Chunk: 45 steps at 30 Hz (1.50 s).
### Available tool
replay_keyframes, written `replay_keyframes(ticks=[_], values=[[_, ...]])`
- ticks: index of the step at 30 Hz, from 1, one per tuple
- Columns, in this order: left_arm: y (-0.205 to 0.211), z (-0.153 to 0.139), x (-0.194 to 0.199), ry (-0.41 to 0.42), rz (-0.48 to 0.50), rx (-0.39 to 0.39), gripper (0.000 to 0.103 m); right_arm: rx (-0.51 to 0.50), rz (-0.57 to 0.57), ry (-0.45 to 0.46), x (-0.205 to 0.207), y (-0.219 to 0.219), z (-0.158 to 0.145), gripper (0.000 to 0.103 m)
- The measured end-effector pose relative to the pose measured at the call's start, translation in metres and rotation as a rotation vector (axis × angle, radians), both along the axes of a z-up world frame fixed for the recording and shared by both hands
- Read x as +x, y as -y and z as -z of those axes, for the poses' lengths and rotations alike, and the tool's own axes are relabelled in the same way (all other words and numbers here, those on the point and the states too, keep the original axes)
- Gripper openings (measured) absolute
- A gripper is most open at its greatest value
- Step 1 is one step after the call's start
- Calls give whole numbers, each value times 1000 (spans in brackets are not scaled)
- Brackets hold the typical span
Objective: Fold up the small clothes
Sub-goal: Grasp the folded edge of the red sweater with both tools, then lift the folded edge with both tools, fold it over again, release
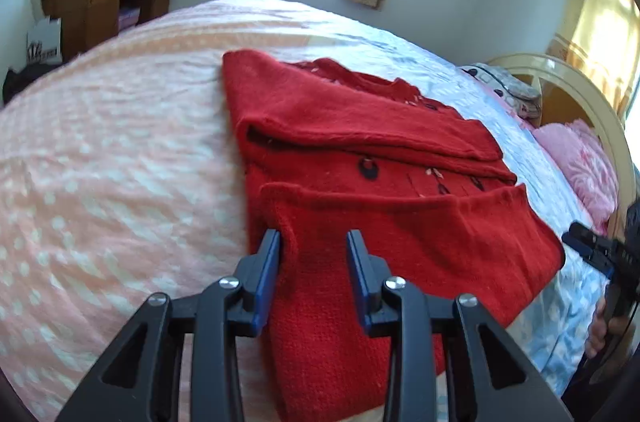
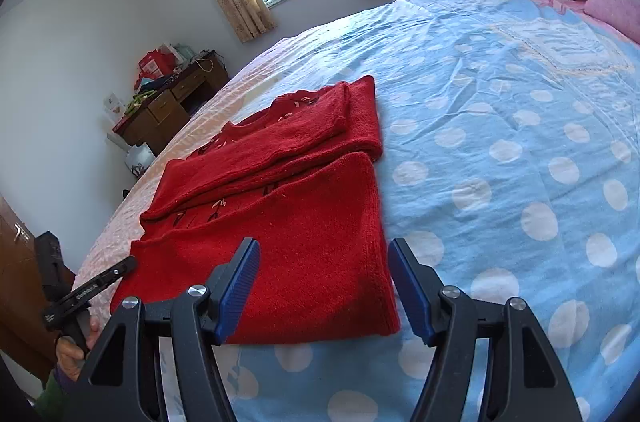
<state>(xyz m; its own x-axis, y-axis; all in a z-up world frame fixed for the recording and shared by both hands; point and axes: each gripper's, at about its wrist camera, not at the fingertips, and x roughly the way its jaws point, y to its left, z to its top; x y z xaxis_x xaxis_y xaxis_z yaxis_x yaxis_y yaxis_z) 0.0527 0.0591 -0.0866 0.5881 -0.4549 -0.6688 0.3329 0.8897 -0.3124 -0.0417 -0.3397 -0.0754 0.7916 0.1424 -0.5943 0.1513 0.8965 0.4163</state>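
A red knit sweater (image 1: 400,222) (image 2: 280,214) lies on the bed with both sleeves folded across its front. My left gripper (image 1: 314,242) rests on the near left corner of its hem. The jaws are narrow and a strip of knit lies between them. The left pad (image 1: 269,262) touches a raised ridge of fabric, and I see no firm pinch. My right gripper (image 2: 324,250) stands wide open over the near right corner of the hem, its pads clear of the cloth. Each gripper shows at the edge of the other's view: left gripper (image 2: 120,268), right gripper (image 1: 580,242).
The bed cover is pink dotted (image 1: 100,162) on the left and blue polka-dot (image 2: 500,142) on the right. Pillows (image 1: 580,162) and a cream headboard (image 1: 580,90) are at the far right. A cluttered wooden desk (image 2: 172,106) stands by the wall. A person's hand (image 2: 68,350) holds the left gripper.
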Motion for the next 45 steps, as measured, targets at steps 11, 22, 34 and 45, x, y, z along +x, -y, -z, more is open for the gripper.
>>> replay_keyframes(ticks=[11, 22, 34, 45], values=[[2, 5, 3, -26, -3, -34, 35, -105, -39, -19, 24, 1, -6, 67], [12, 4, 4, -8, 6, -3, 34, -294, -109, -135, 96, -27, 16, 46], [3, -19, -2, 37, -20, -59, 7, -378, -81, 40, 49, -49, -33, 4], [7, -69, 33, 69, -61, -21, 7, -361, -84, 143, 69, -46, -96, 3]])
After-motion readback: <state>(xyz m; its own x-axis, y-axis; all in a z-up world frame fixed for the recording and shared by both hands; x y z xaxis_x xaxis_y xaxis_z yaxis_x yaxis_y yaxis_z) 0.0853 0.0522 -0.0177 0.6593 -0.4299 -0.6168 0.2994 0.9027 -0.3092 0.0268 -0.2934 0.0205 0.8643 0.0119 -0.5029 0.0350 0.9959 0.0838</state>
